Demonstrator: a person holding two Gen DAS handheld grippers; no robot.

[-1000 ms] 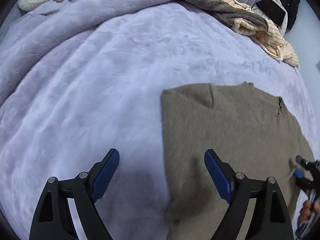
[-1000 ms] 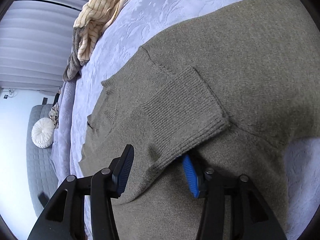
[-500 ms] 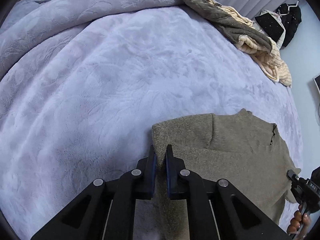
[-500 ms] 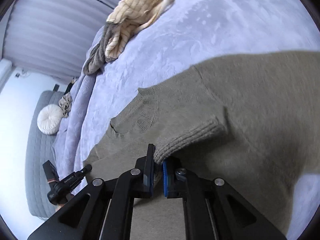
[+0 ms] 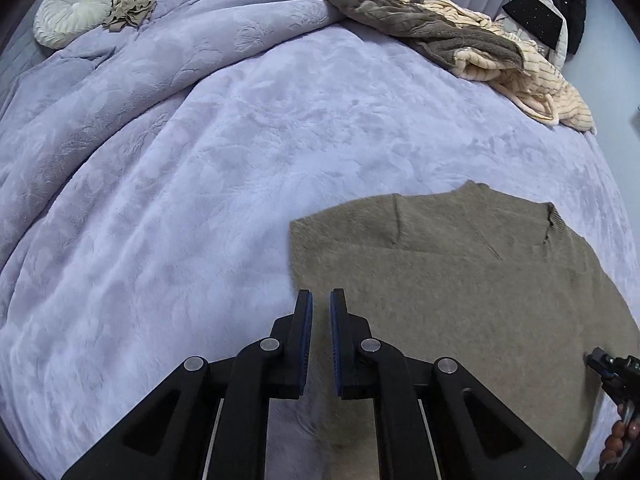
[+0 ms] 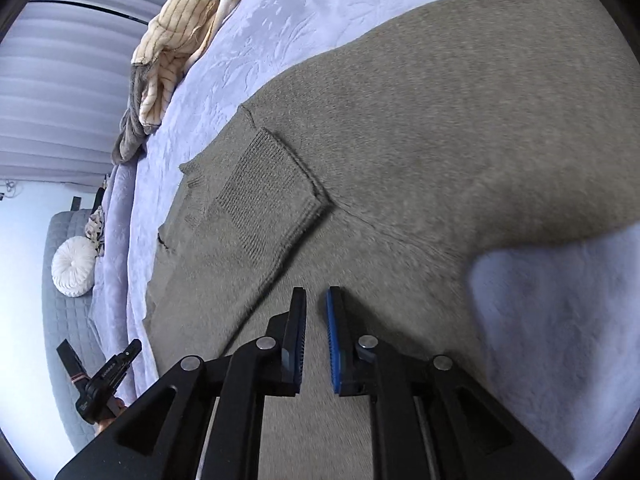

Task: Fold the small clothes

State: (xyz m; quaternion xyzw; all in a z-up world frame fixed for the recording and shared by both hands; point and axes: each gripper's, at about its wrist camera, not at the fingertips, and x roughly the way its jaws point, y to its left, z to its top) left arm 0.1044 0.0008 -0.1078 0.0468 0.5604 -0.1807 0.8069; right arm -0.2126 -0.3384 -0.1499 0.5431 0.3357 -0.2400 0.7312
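Olive knit sweater [image 5: 460, 300] on lilac blanket [image 5: 200, 180]

A wide bed with a lavender plush blanket [image 5: 248, 152] fills the view. At its head there is a grey quilted headboard [image 6: 66, 312] and a round white cushion [image 5: 72, 12]. Pale pleated curtains [image 6: 60, 92] hang along the far side. The wall [image 6: 24, 248] is light, and soft daylight falls evenly.

The right tool [image 6: 316, 300], jaws just parted and empty, hovers over the olive sweater [image 6: 440, 140].
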